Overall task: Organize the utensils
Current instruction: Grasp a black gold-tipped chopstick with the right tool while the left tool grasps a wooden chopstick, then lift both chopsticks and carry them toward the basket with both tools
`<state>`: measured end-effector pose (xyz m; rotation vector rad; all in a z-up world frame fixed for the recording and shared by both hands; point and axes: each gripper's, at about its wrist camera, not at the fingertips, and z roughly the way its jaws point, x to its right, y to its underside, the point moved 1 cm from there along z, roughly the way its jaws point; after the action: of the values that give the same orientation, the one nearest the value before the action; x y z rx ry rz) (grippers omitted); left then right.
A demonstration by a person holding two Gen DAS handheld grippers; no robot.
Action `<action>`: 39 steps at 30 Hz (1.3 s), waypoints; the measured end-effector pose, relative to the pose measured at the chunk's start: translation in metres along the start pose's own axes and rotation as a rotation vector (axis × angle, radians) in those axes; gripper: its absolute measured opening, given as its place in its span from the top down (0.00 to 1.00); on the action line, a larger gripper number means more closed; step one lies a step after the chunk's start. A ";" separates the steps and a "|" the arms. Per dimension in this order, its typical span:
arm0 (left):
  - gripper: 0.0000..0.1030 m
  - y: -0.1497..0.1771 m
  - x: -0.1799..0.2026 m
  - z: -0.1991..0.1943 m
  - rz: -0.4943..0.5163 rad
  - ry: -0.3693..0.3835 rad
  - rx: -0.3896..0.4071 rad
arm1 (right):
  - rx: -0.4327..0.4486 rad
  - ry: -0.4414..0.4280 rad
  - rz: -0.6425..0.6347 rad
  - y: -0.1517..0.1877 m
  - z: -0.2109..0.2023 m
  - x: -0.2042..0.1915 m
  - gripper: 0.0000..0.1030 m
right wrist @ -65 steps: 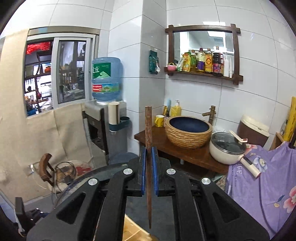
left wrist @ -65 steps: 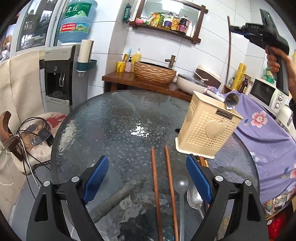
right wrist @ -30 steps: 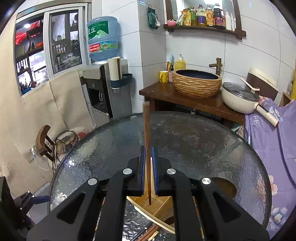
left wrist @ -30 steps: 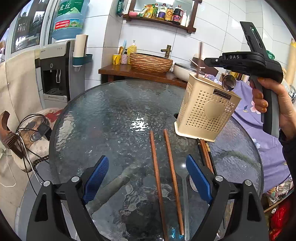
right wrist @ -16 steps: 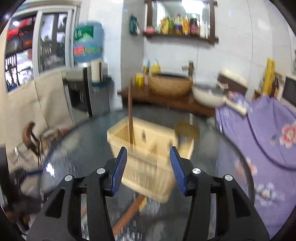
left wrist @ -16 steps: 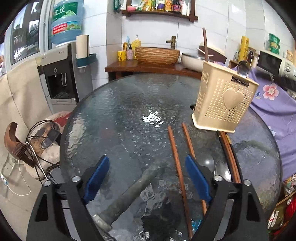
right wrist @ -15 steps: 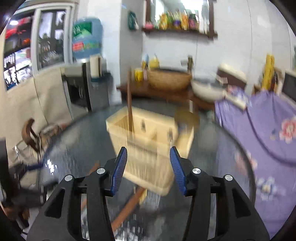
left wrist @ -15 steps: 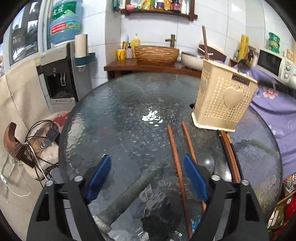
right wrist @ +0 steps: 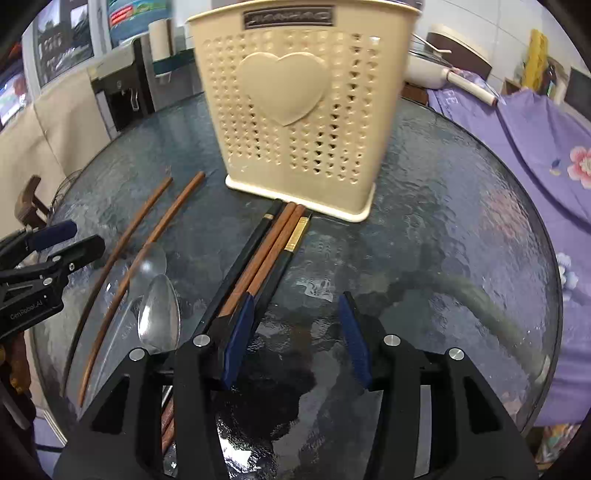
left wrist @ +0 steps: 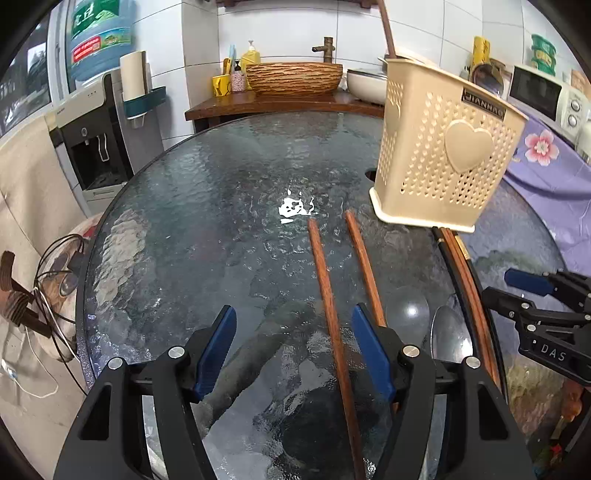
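A cream perforated utensil holder with a raised heart on its side is seen standing on the round textured-glass desk, toward 1 o'clock in the left wrist view and at 12 o'clock in the right wrist view. A brown chopstick is seen standing upright in the holder, and a spoon bowl shows above its far rim.

The left claw is held released above the desk, its blue pads wide apart and nothing between them. One brown chopstick is seen running up between the pads, and a second lies just beside it at the right pad; both lie flat on the glass.

The right claw is likewise released, with nothing gripped. At its left pad a bundle of four chopsticks is laid: two brown ones between two black ones, one black with a gold band. Their far ends reach the foot of the holder. A metal spoon is laid at 9 o'clock of the right claw, with a clear spoon just beyond it.

In the left wrist view the right claw is seen at 3 o'clock.
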<state>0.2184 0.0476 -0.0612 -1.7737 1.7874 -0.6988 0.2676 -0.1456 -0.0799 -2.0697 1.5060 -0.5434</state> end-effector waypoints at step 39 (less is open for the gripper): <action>0.77 -0.052 0.025 0.061 0.085 0.022 -0.113 | -0.070 0.017 0.170 -0.035 0.025 0.043 0.83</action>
<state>0.2981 0.0219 -0.0708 -1.7565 1.9392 -0.5962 0.3218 -0.1737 -0.0769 -1.9683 1.7140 -0.4506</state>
